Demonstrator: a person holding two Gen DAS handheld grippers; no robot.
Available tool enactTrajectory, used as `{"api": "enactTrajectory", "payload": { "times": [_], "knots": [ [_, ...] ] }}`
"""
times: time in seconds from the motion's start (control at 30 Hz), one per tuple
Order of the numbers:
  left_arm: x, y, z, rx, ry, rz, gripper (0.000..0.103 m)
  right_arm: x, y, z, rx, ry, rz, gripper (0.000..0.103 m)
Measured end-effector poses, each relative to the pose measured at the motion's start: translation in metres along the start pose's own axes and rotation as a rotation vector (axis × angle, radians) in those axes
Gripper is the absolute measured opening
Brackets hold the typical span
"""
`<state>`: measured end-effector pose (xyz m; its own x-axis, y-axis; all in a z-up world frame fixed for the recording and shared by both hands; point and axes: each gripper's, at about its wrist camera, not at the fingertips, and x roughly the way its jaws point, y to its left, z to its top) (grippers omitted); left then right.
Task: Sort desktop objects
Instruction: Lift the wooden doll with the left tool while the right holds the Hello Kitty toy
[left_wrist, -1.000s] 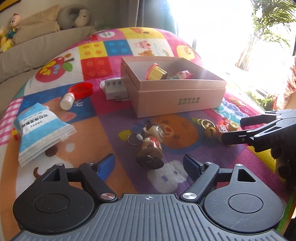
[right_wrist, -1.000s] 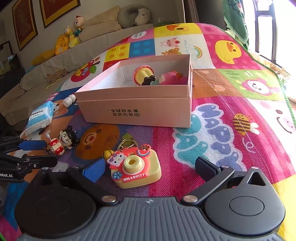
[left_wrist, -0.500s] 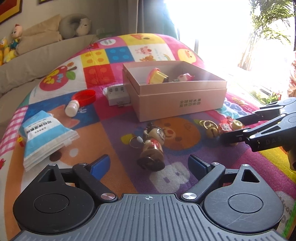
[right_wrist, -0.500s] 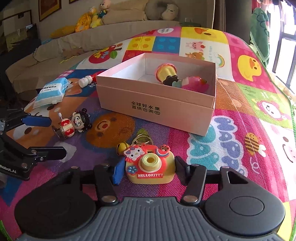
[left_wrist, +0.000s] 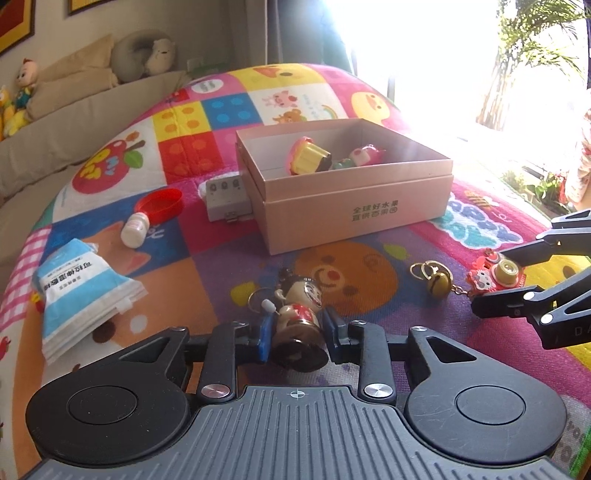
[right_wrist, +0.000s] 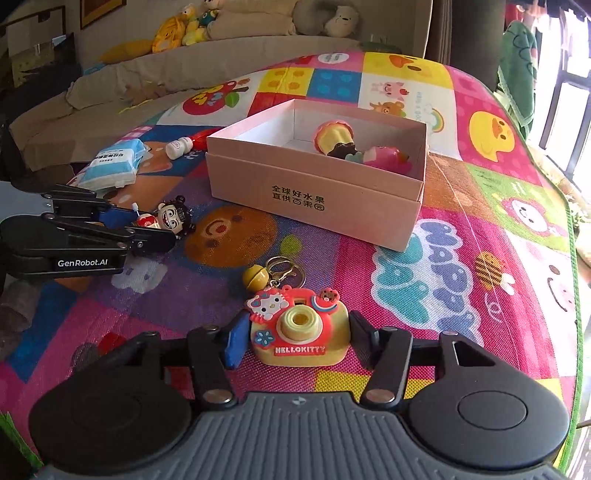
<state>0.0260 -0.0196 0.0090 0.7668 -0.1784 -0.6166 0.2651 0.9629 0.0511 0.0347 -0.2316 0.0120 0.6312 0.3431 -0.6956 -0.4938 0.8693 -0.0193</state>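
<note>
My left gripper (left_wrist: 298, 338) is shut on a doll keychain (left_wrist: 301, 315) with a black-haired head, lying on the play mat. My right gripper (right_wrist: 297, 341) is shut on a yellow and red Hello Kitty camera keychain (right_wrist: 299, 328), whose ring and gold bell (right_wrist: 255, 277) trail in front of it. The open pink cardboard box (left_wrist: 354, 206) stands beyond both and holds a yellow cupcake toy (left_wrist: 306, 160) and a pink figure (left_wrist: 364, 155). The left gripper shows in the right wrist view (right_wrist: 147, 229), and the right gripper in the left wrist view (left_wrist: 495, 284).
A blue and white wipes pack (left_wrist: 77, 288), a small white bottle (left_wrist: 135, 230), a red lid (left_wrist: 159, 203) and a grey device (left_wrist: 227, 199) lie left of the box. A beige sofa with plush toys (right_wrist: 192, 22) runs along the back. The mat's edge (right_wrist: 576, 258) is at the right.
Both grippers moved forward and closed: the left onto the doll keychain, the right onto the Hello Kitty camera keychain.
</note>
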Motion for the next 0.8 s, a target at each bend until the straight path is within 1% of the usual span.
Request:
{"api": "enactTrajectory", "payload": {
  "times": [0.1,0.17,0.2,0.27,0.37,0.4,0.47,0.53,0.6,0.7,0.73,0.8],
  "knots": [
    [-0.019,0.0,0.001,0.005,-0.03,0.0,0.032,-0.015,0.004,0.0,-0.019,-0.023,-0.005,0.056],
    [-0.035,0.0,0.006,0.009,-0.069,-0.001,0.031,-0.031,0.006,0.004,-0.025,-0.051,-0.007,0.056],
    [-0.046,0.0,0.012,0.015,-0.104,0.001,0.031,-0.041,0.005,0.007,-0.027,-0.072,-0.01,0.056],
    [-0.068,-0.001,0.028,0.038,-0.189,0.017,0.031,-0.062,0.003,0.017,-0.027,-0.134,-0.029,0.056],
    [-0.087,-0.002,0.055,0.063,-0.3,0.042,0.03,-0.105,-0.007,0.042,0.005,-0.268,-0.069,0.056],
    [-0.089,-0.003,0.062,0.068,-0.325,0.051,0.024,-0.116,-0.01,0.048,0.014,-0.306,-0.078,0.056],
    [-0.088,-0.005,0.081,0.076,-0.365,0.06,0.021,-0.135,-0.015,0.057,0.023,-0.368,-0.092,0.056],
    [-0.08,-0.008,0.099,0.084,-0.383,0.052,0.021,-0.144,-0.017,0.061,0.024,-0.404,-0.106,0.056],
    [-0.068,-0.012,0.117,0.095,-0.39,0.049,0.02,-0.147,-0.02,0.063,0.031,-0.416,-0.112,0.056],
    [-0.043,-0.018,0.143,0.118,-0.397,0.081,0.019,-0.137,-0.024,0.064,0.042,-0.393,-0.106,0.056],
    [-0.036,-0.017,0.15,0.105,-0.388,0.085,0.019,-0.132,-0.026,0.065,0.05,-0.383,-0.106,0.056],
    [-0.03,-0.008,0.156,0.054,-0.36,0.055,0.019,-0.124,-0.032,0.066,0.074,-0.359,-0.113,0.056]
  ]
}}
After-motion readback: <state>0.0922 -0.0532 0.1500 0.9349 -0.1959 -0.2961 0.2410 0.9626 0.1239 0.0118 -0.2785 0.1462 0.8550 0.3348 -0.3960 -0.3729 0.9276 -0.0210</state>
